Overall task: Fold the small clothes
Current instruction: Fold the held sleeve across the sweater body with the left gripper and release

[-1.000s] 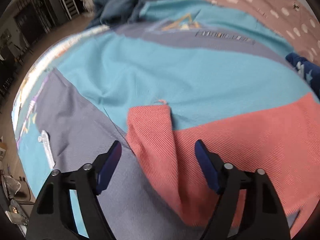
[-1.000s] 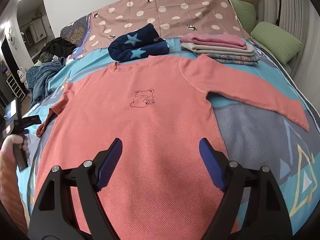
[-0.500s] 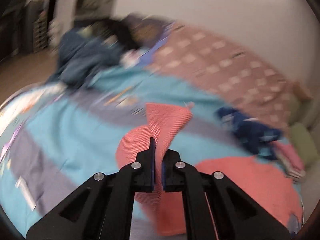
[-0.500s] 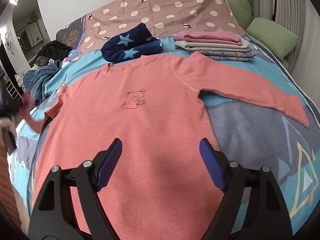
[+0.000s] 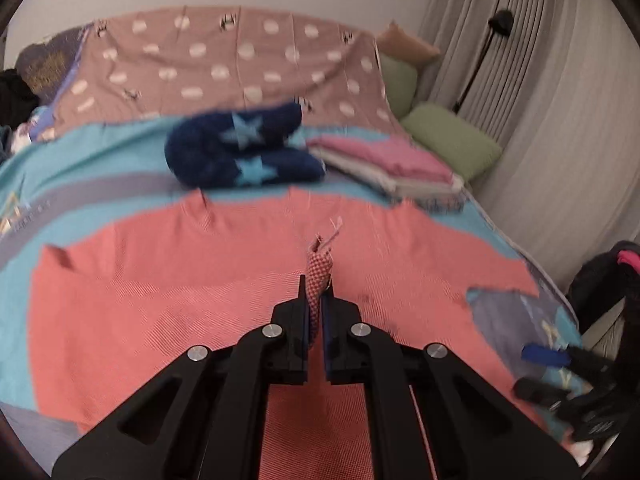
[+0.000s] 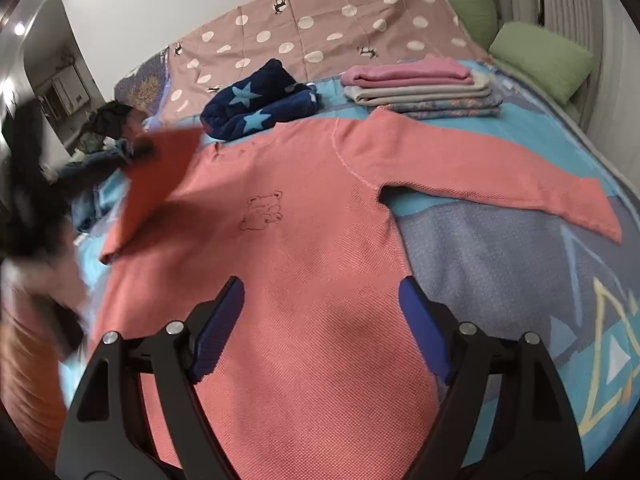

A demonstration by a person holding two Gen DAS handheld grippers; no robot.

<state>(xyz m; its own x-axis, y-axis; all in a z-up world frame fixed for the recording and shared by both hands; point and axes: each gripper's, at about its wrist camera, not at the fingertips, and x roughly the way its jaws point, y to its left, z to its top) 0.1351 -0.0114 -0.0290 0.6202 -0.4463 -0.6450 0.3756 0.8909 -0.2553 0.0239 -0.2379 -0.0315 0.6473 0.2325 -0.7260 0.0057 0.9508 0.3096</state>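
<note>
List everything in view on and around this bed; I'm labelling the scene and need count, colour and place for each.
long-sleeved shirt: 1, coral, bear outline on chest, spread across bed; one sleeve lifted
star blanket: 1, navy with blue stars, beyond the collar
folded clothes stack: 1, pink on top, right of blanket
polka-dot cover: 1, brown, head of bed
bedspread: 1, turquoise and grey
pillows: 2, green, far right
left gripper: black, shut on sleeve
right gripper: black, blue pads, open above hem

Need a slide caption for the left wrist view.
Left claw shut on a sleeve of the coral sweater, lifted above the spread garment on the bed.
</note>
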